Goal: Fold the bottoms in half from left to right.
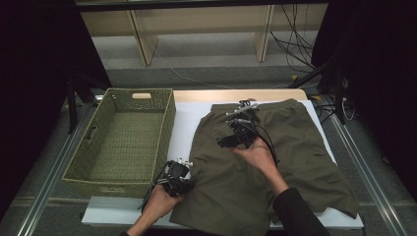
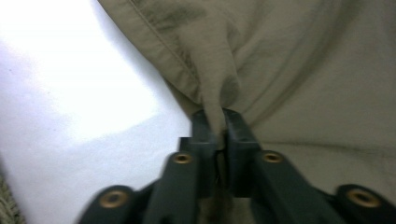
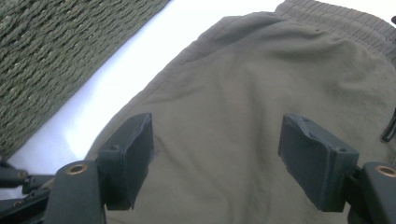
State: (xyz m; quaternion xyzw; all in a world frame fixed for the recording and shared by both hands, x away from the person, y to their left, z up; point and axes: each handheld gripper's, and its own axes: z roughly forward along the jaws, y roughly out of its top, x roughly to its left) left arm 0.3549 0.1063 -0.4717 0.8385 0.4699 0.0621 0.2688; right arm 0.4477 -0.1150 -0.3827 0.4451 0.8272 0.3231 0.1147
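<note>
My left gripper [image 2: 217,133] has its jaws pinched tight on a fold of the olive shorts [image 1: 265,167] at their left hem, and that thin pleat is my worry: soft, slippery woven cloth could slide out if I pull hard, or the whole garment could drag across the smooth white tabletop [image 1: 184,125] and bunch up. My right gripper [image 1: 237,129] hangs over the middle of the shorts with its jaws spread wide and nothing between them; lowered carelessly it could catch a single layer or snag the drawstring. The shorts lie flat on the table, ribbed waistband at the far edge, right beside the woven green basket [image 1: 120,137]
</note>
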